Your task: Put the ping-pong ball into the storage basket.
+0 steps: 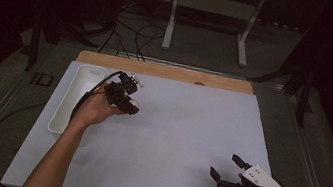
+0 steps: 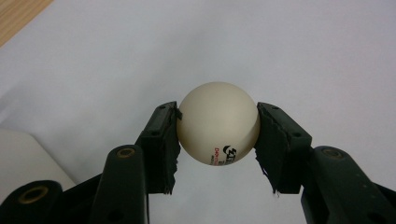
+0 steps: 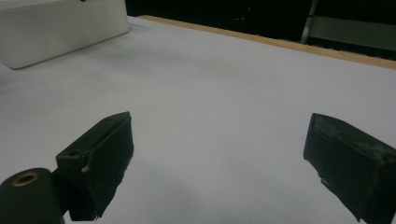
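The left claw (image 2: 217,135) is clamped on a cream-white plastic ping-pong ball (image 2: 218,123), pads pinching its sides so it cannot roll, just beside the long white plastic tray (image 1: 73,96), probably its destination. The right claw (image 3: 224,168) rests open and empty, over the white-covered surface (image 1: 187,142).

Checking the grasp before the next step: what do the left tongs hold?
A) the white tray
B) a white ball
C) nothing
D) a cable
B: in the left gripper view both pads of the left tongs press on the sides of a white ball above the white sheet.
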{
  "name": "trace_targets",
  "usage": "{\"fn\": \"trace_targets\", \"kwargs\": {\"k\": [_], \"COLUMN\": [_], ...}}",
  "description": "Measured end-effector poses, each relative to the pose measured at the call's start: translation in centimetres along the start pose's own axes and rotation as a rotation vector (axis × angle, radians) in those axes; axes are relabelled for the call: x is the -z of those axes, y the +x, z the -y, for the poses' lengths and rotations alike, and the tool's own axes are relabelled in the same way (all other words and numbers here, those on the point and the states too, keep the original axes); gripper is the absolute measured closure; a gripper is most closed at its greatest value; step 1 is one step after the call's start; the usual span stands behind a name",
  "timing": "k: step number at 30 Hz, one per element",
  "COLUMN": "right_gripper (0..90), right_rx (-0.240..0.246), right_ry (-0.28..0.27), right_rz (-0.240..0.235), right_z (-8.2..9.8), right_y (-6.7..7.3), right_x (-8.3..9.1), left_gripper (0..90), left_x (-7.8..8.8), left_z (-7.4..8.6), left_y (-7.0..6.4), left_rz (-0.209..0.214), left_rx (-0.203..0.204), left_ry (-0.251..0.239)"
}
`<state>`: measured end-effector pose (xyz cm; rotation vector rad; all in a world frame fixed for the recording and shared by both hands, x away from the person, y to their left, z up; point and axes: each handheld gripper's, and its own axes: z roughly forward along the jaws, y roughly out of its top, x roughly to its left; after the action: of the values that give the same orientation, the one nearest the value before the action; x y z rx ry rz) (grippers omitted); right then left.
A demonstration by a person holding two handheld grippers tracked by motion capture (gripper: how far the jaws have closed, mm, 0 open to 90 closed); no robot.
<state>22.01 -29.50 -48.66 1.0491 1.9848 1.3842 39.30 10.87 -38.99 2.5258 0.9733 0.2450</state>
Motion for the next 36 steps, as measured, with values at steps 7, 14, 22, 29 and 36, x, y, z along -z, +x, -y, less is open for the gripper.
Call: {"fn": "trace_targets", "kwargs": {"k": [7,14,22,29,36], "right_gripper": [7.9,7.9,7.9,7.9,8.0], "right_rx": [0.001,0.000,0.001,0.000,0.000], "right_ry": [-0.003,-0.004,-0.005,-0.005,-0.004], "right_rz": [0.005,0.007,0.010,0.010,0.010], "right_z": [0.0,0.0,0.0,0.0,0.0], "right_y": [-0.1,-0.1,-0.1,-0.1,-0.1], "right_x": [0.0,0.0,0.1,0.1,0.1], "left_gripper": [51.6,51.6,51.6,51.6,51.6], "left_x": [0.4,0.7,1.0,1.2,1.4], "left_z": [0.1,0.2,0.2,0.2,0.3], "left_y": [0.2,0.4,0.8,1.2,1.5], "left_rz": [-0.004,-0.007,-0.011,-0.016,-0.020], "left_rx": [0.002,0.003,0.009,0.017,0.019], "left_ry": [-0.002,-0.003,0.000,0.003,0.006]}}
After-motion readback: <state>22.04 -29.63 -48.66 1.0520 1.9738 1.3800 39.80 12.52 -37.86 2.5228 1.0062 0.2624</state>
